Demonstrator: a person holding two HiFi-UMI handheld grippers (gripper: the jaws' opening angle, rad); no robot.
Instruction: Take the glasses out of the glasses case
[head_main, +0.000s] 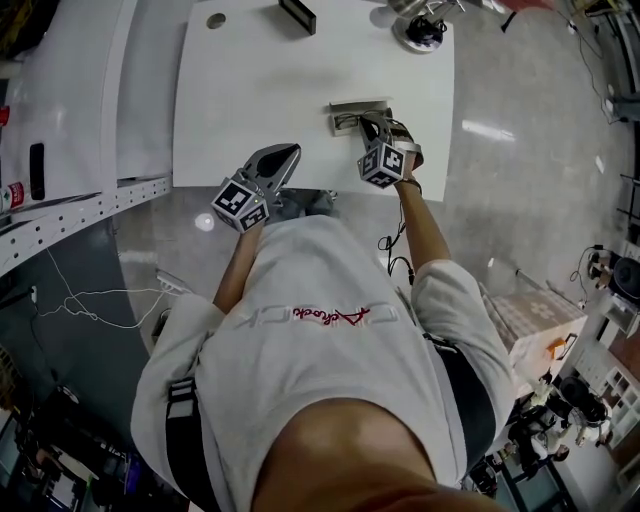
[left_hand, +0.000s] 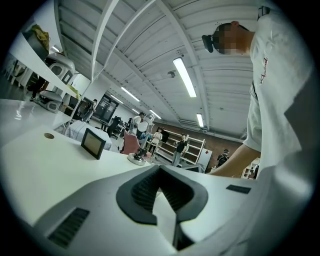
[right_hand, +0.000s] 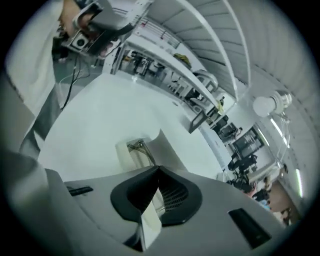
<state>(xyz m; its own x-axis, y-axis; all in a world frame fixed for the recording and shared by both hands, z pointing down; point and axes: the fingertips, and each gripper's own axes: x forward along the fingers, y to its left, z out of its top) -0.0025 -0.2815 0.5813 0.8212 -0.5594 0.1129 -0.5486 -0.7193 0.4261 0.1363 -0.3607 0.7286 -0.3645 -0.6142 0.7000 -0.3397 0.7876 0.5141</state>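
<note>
Table (head_main: 250, 90): top was bare across the left and middle, so a gripper had open passage from the near edge to the far side. Obstacles on it were the open glasses case (head_main: 358, 115) by the near right corner with its lid raised, and along the far edge a small dark screen (head_main: 298, 14) and a round-based stand (head_main: 424, 31), well apart. A white bench (head_main: 70, 100) closed the left side; the right gave onto floor (head_main: 520, 150).
</note>
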